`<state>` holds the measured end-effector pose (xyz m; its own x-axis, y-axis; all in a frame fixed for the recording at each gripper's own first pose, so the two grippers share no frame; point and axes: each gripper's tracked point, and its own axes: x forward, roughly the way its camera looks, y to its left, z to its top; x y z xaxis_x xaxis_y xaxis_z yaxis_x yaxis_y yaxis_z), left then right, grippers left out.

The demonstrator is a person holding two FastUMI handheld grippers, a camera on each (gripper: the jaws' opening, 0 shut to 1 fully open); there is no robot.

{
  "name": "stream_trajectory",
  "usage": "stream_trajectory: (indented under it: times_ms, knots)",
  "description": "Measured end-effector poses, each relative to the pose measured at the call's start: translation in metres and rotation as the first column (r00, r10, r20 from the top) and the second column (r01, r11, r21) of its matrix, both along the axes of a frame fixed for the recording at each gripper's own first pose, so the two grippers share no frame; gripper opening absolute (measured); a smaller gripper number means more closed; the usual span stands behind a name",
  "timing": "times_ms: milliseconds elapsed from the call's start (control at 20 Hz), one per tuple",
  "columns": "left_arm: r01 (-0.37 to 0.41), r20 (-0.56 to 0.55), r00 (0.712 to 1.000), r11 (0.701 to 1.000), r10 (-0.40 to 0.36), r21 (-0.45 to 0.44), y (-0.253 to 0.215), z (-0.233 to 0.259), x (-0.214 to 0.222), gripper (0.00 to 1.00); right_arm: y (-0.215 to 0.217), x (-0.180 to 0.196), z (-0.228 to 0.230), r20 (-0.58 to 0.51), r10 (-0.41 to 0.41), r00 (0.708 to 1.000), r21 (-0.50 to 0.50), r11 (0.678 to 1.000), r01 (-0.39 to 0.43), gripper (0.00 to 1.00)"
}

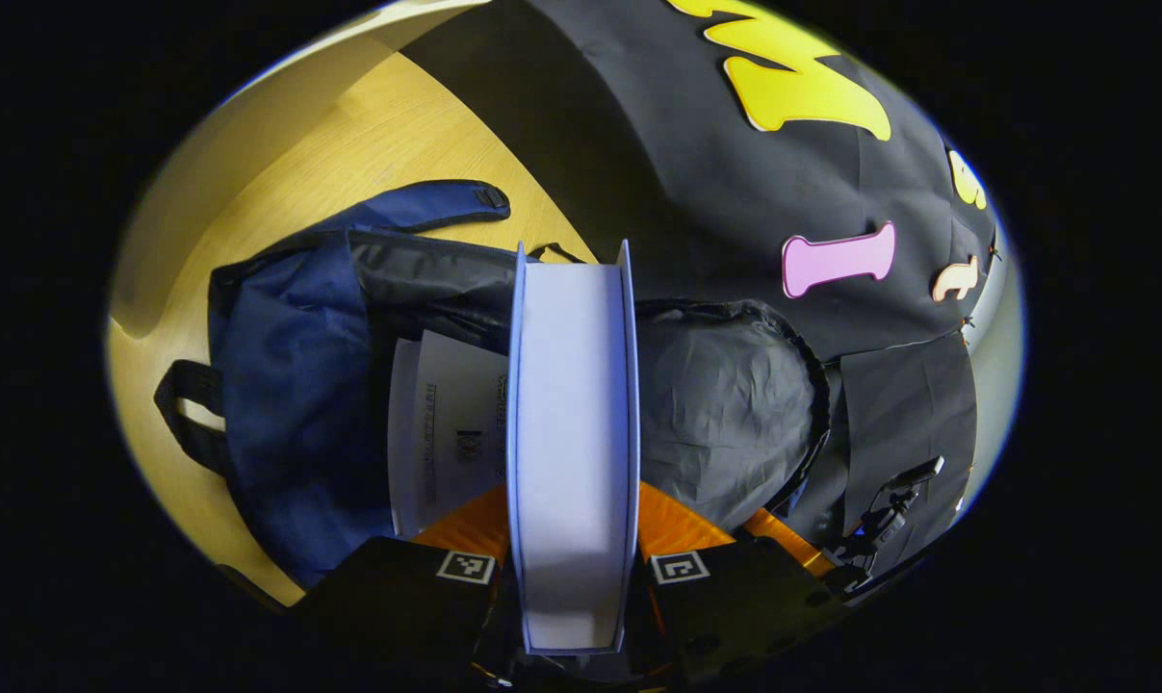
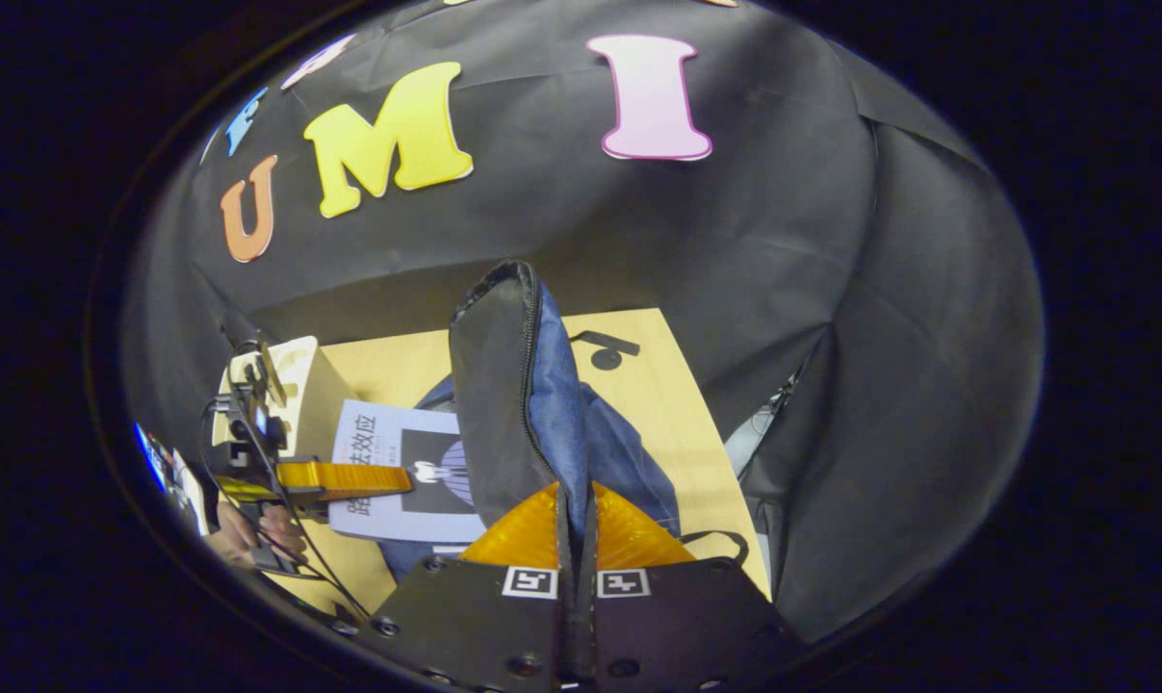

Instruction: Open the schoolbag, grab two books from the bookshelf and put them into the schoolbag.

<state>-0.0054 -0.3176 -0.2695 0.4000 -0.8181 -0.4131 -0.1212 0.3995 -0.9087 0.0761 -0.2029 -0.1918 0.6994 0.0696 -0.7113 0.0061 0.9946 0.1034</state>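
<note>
Schoolbag (image 1: 282, 404), dark blue with a grey lining, lies open on the wooden table (image 1: 369, 135) in the left gripper view, its mouth gaping toward the camera and one strap (image 1: 191, 409) trailing off to the left. In the right gripper view the bag's flap (image 2: 499, 404) is lifted upright, zip edge facing the lens, with the table's bare far corner behind it.

Next in size is the book (image 1: 571, 452) that fills the middle of the left gripper view, seen end-on with its pale page block between two bluish covers. It sits in the bag's mouth, and just left of it, inside the bag, lies a second book (image 1: 446, 433), white with small print. From the right gripper view the held book shows its printed cover left of the flap.

Left gripper (image 1: 573, 568) has its fingers spread as wide as the book and pressed on both covers. In the right gripper view a hand (image 2: 248, 534) carries it, at the near left.

Right gripper (image 2: 577, 539) has its fingers drawn almost together, pinching the flap's edge between them.
</note>
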Motion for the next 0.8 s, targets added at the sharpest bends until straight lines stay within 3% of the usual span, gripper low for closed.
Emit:
stream_trajectory:
  times_ms: [450,800]
  knots:
    - [0.022,-0.015,1.0,0.992,-0.024,-0.124,-0.042,-0.02,0.01,0.45,0.012,-0.001,0.003,-0.015,0.024,1.0,-0.013,1.0,-0.024,0.0]
    - [0.032,-0.04,0.998,0.988,-0.038,-0.149,-0.054,-0.031,0.015,0.45,0.013,0.005,0.0,-0.031,0.025,0.999,-0.018,1.0,-0.025,0.0]
